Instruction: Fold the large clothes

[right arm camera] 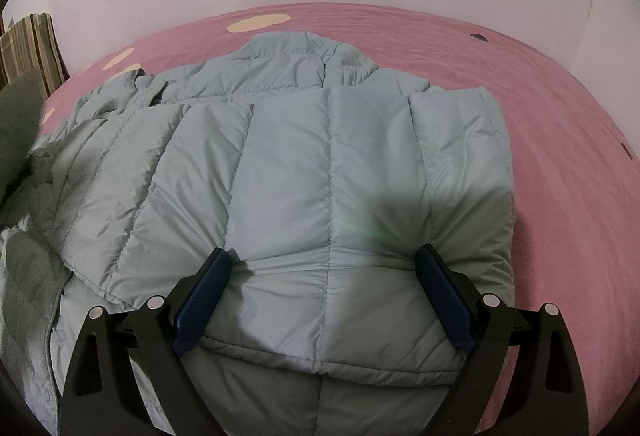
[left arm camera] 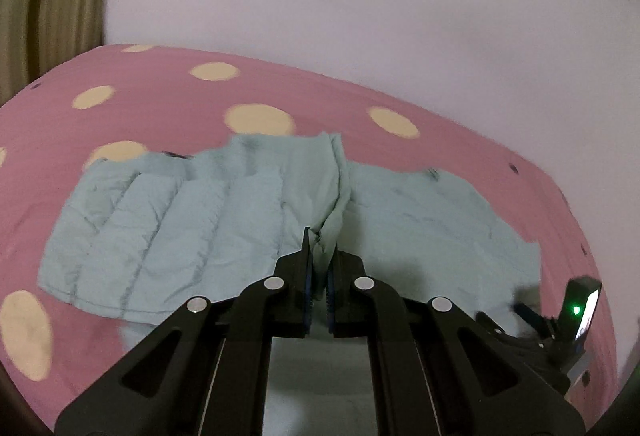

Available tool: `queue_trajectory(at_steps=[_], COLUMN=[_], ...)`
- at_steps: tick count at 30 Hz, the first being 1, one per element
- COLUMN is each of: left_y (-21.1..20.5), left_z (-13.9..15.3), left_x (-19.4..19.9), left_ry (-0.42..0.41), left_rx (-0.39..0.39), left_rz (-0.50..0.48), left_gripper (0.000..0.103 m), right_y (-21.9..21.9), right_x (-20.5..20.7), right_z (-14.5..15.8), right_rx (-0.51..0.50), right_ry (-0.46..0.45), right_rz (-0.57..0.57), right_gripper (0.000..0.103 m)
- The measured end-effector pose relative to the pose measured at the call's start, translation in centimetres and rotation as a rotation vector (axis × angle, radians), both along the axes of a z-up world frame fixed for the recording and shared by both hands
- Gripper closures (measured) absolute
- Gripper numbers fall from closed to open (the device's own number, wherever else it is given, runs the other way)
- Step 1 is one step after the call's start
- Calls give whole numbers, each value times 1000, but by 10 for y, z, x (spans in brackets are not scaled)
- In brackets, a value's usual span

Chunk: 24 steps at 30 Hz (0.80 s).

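While pinched in the left hand-held gripper [left arm camera: 320,248], jacket [left arm camera: 168,220] trails ahead

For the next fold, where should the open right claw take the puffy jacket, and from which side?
Grip the near hem of the jacket, coming from the near edge of the bed. The right claw already straddles that thick folded edge, open; the padding bulges between its fingers, so closing there likely catches both layers.

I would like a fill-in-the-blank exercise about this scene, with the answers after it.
1. The left gripper is shut on a fold of the pale ____ jacket.
2. The right gripper fingers stand ____, astride the jacket.
3. The bedsheet is pink with cream ____.

Answers: blue; open; dots
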<state>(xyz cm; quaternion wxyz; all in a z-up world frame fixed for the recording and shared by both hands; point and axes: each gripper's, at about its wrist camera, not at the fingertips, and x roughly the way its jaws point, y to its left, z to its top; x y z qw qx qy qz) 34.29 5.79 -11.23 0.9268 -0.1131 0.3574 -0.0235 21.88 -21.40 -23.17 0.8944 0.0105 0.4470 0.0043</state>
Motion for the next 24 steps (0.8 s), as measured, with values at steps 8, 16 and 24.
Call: queue_trajectory(at_steps=[8,16,24], left_y=[-65,-77,-86], left_z=[-43,-60,-45], left_x=[8,6,-10], left_ry=[89,123,83], left_rx=[28,49,61], left_rz=[-80,-97,-137], left_gripper=[98,98,44], right_y=[2,4,0], right_x=[2,3,1], right_z=[1,0,0], right_rx=[11,12,12], right_ry=[-2,-3,-1], right_rz=[0,-1,-2], right_gripper=[10,10,10])
